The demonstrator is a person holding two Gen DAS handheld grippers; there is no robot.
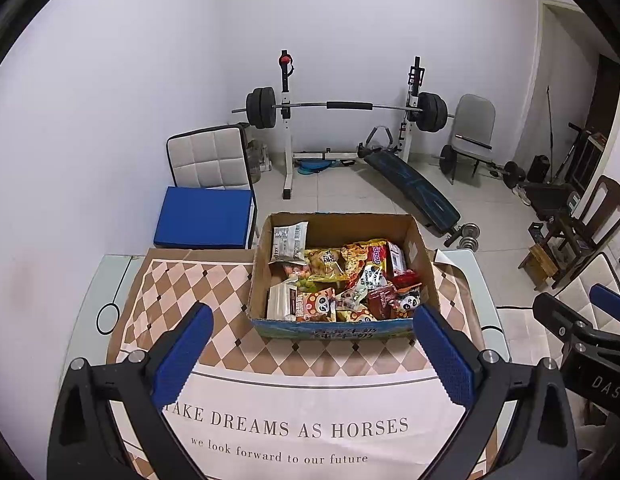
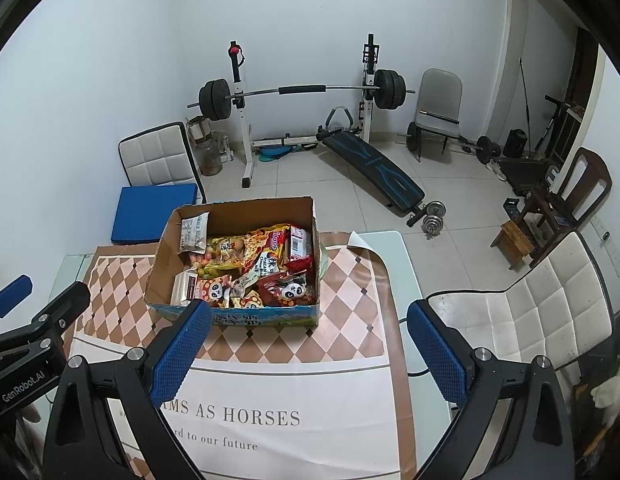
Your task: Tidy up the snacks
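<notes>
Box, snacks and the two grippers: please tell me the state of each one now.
Box: open on top, upright on the mat, full of snacks.
Snacks: piled loosely inside the box, none held.
Mat: lying flat, far right corner curled up.
Left gripper: open, empty, short of the box.
Right gripper: open, empty, short of the box.

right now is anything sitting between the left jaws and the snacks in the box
Only the box's own near wall. The left gripper is open over bare tablecloth, and the snacks lie below the rim of the cardboard box, so it would likely have to come in from above.
</notes>
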